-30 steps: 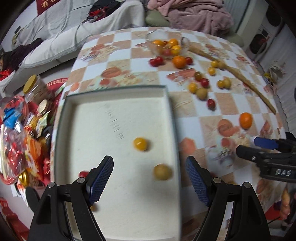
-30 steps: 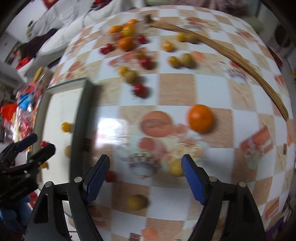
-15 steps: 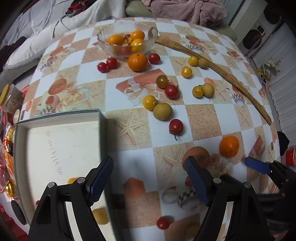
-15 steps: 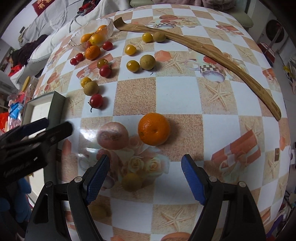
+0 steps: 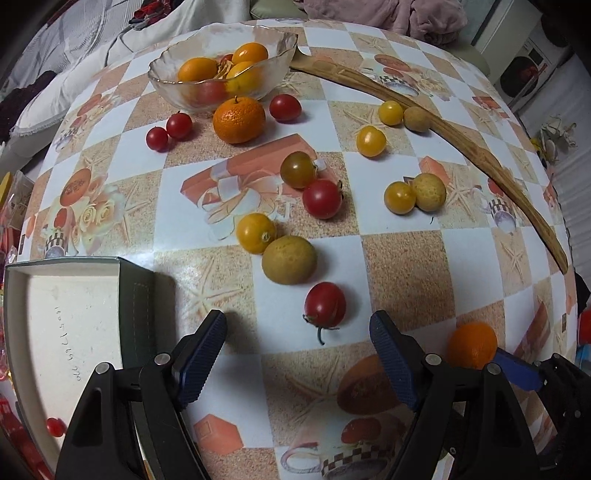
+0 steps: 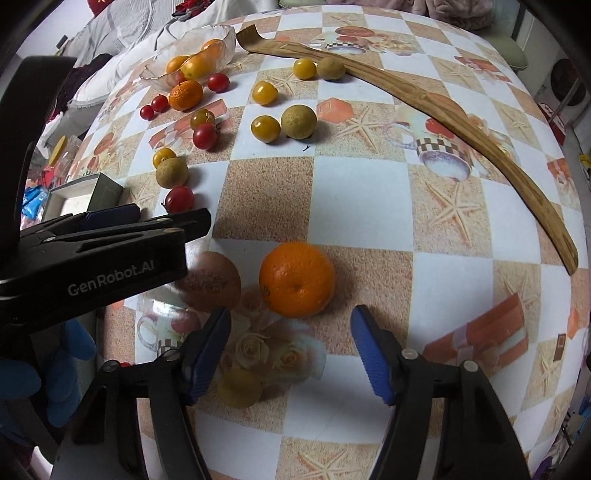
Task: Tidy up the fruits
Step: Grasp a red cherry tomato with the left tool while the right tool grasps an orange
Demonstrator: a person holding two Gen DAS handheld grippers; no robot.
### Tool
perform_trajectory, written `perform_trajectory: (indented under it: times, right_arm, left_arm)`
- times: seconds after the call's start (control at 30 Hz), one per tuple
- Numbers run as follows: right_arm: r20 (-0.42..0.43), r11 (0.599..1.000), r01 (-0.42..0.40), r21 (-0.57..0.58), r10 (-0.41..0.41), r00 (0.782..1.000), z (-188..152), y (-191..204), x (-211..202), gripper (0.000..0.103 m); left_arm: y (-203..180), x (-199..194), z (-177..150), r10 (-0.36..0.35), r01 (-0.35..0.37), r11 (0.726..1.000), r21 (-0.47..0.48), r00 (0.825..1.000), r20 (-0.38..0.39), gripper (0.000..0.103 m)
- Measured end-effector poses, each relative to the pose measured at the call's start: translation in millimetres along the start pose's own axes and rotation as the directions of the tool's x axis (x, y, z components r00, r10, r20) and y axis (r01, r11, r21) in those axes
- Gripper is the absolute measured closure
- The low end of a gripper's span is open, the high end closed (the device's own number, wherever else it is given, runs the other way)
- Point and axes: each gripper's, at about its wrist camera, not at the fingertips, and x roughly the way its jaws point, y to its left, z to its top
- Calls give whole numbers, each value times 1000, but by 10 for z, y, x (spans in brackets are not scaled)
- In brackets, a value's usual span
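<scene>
Both tongs stand with their blue pads spread apart and nothing between them: the left gripper [image 5: 297,352] hangs low over the table with a red cherry tomato [image 5: 324,304] on the cloth just ahead of its gap, toward 12 o'clock, and the right gripper [image 6: 290,352] has an orange mandarin [image 6: 296,278] lying just beyond its pads at 12 o'clock. Its neighbour, seen side-on at 9 o'clock in the right wrist view, carries white lettering that reads "GenRobot.AI". Fruit lies scattered across a glossy tablecloth [image 6: 351,206] printed in white and sandy checks with starfish, gift boxes, roses and teacups. Toward 11 o'clock in the left wrist view a clear glass bowl [image 5: 221,72] holds orange and yellow fruit, with a second mandarin [image 5: 239,119] touching its near side. Red and yellow cherry tomatoes and tan round fruits sit in pairs between 12 and 2 o'clock. A long curved wooden stick [image 5: 443,129] runs from the bowl toward 3 o'clock. At 8 o'clock a white box lid [image 5: 66,314] with a dark rim holds one small red fruit [image 5: 55,427]; faint handwriting on its floor cannot be read. Beyond the table, rumpled grey bedding [image 5: 110,33] and a pink blanket [image 5: 388,14] fill the room's far side.
</scene>
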Motion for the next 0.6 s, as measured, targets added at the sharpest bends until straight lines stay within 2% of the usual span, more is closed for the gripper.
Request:
perform_trajectory:
  times: [0.13,0.2,0.23,0.3,0.37,0.6]
  right_arm:
    - [17,1000,-2,-29,2,1000,52,14,6,41]
    - [24,999,7,-51,-6,1000,81,36,11,59]
    - [25,998,8,-55,-7,1000,91,35,11,61]
    - [21,999,-15,-41,16,1000,102,-2,5,61]
    - [18,999,-33,-10,33,999,90,-68,-12,61]
    - [15,997,-55,45,54,998,35,-200,-90,61]
  left_arm:
    - [-69,6,23,38,-38,999,4,999,7,36]
    - [-77,-4,34,45,-45,999,-1,999,14,50]
    - [-77,-12,38,46,-46,999,-5,999,15,53]
    - [-71,-24,40,46,-46,999,-13,999,17,70]
    - [-80,-21,55,44,-44,999,-17,999,18,75]
    - [10,-148,-73,-38,39,999,-19,999,27,75]
